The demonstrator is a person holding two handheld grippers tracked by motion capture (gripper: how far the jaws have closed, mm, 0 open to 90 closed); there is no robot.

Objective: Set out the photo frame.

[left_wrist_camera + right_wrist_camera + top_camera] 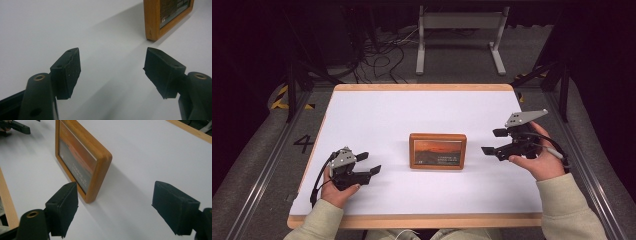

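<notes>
While standing upright mid-table, the rectangular wooden picture frame (pixel 437 151) sits apart from both grippers. Left gripper (pixel 369 163) and right gripper (pixel 493 141) flank it, jaws spread and empty, likely ready to grasp its ends.

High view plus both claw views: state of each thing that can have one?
Wooden picture frame: stands upright on the white table, picture side toward the person, untouched.
Left claw: jaws open, nothing between them, apart from the frame.
Right claw: jaws open, nothing between them, apart from the frame.
</notes>
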